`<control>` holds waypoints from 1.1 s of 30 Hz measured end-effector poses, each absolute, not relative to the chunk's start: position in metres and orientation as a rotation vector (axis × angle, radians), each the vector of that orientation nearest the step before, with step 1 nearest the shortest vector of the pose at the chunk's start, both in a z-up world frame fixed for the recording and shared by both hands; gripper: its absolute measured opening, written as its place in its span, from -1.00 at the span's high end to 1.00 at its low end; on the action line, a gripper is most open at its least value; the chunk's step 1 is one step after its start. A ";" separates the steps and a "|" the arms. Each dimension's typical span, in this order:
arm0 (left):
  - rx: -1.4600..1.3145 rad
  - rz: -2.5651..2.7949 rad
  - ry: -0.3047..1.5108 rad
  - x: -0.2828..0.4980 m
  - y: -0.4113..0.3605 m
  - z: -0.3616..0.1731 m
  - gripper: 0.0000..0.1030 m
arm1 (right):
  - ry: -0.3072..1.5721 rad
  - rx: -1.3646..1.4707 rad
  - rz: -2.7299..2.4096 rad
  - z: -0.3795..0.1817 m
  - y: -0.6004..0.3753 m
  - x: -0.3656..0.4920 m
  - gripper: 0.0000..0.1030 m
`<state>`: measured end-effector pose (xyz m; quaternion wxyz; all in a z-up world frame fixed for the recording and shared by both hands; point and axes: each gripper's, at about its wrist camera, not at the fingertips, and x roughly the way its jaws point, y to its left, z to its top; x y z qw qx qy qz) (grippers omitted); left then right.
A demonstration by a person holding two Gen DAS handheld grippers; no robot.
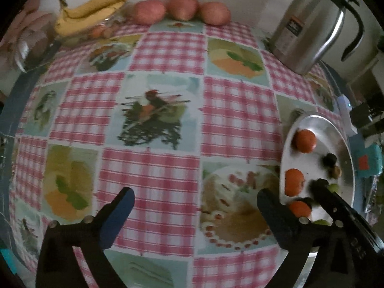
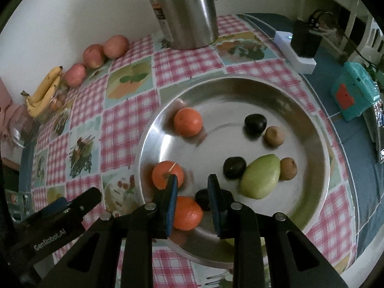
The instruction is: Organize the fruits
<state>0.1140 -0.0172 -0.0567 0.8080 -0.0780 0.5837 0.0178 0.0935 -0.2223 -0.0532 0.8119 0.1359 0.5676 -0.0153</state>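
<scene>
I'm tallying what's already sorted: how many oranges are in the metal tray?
3, along the metal tray's left side: one orange farthest back, one in the middle, one nearest, partly behind the right tongs. None seem hidden.

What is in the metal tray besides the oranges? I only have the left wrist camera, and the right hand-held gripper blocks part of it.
Observer: A large green fruit lies in the tray, between a dark fruit and a small brown one.
Operator: Is the right hand-held gripper holding anything?
Observer: No. The right hand-held gripper is open over the tray. Another dark fruit shows between its fingers, not pinched.
</scene>
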 end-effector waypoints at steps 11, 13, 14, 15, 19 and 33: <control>-0.140 0.126 1.190 0.081 0.009 -0.049 -1.00 | 1.223 0.281 -0.038 -0.053 -0.212 0.071 -0.43; -0.118 0.149 1.190 0.074 0.012 -0.048 -1.00 | 1.224 0.271 -0.039 -0.053 -0.211 0.065 -0.43; -0.105 0.167 1.191 0.069 0.014 -0.047 -1.00 | 1.222 0.263 -0.036 -0.053 -0.210 0.061 -0.43; -0.095 0.175 1.186 0.065 0.015 -0.045 -1.00 | 1.222 0.255 -0.031 -0.053 -0.208 0.057 -0.43; -0.083 0.193 1.129 0.044 0.020 -0.031 -1.00 | 1.225 0.232 -0.009 -0.054 -0.203 0.042 -0.43; -0.096 0.166 1.109 0.014 0.022 -0.024 -1.00 | 1.190 0.216 -0.007 -0.045 -0.201 0.011 -0.44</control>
